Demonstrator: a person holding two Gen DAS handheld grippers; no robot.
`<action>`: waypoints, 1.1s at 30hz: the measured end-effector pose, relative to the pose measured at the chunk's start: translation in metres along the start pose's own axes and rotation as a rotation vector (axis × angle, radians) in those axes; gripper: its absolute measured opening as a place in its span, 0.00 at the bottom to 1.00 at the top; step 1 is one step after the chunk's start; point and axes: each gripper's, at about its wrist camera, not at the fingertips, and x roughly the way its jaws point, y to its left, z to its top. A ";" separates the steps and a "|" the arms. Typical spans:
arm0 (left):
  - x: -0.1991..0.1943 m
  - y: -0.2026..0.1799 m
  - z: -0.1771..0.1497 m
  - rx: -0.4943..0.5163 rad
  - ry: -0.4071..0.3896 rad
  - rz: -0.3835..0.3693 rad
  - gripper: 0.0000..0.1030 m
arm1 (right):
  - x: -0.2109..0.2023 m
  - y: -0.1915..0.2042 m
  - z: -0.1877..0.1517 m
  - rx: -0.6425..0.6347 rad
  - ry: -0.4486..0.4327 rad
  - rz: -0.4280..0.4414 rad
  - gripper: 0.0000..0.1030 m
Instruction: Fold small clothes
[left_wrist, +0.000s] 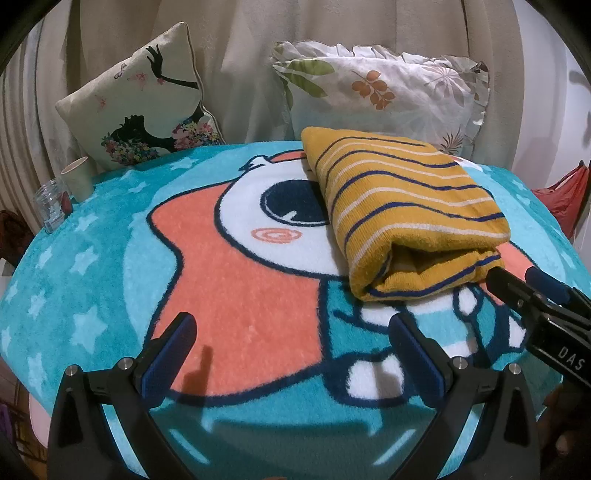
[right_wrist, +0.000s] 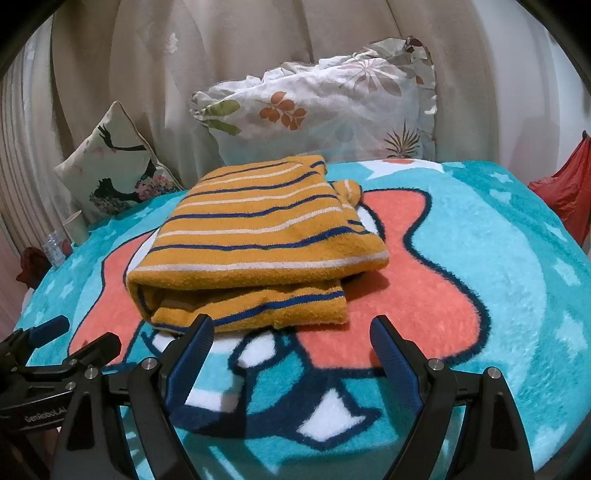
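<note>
Sweater (right_wrist: 255, 236) folded, soft and light, on the blanket (right_wrist: 498, 258).
Your left hand-held gripper (left_wrist: 291, 332) and right hand-held gripper (right_wrist: 291, 336) gape wide, empty; pinch the thick fold at 12 o'clock.

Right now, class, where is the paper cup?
In the left wrist view, the paper cup stands far left on the blanket, between the clear jar and the silhouette cushion.

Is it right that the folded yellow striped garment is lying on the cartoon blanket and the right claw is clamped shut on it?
Not quite. The folded yellow striped garment does lie on the turquoise cartoon blanket, but the right claw is open and empty just in front of it, as the right wrist view shows.
</note>
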 end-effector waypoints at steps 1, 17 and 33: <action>0.000 -0.001 -0.001 -0.001 0.001 -0.002 1.00 | -0.001 0.001 0.000 0.000 -0.001 -0.002 0.87; -0.001 -0.006 -0.008 0.010 0.007 -0.049 1.00 | -0.003 -0.003 0.001 0.012 -0.011 -0.026 0.88; 0.001 -0.002 -0.010 0.004 0.017 -0.061 1.00 | -0.001 0.001 -0.001 0.005 -0.008 -0.025 0.88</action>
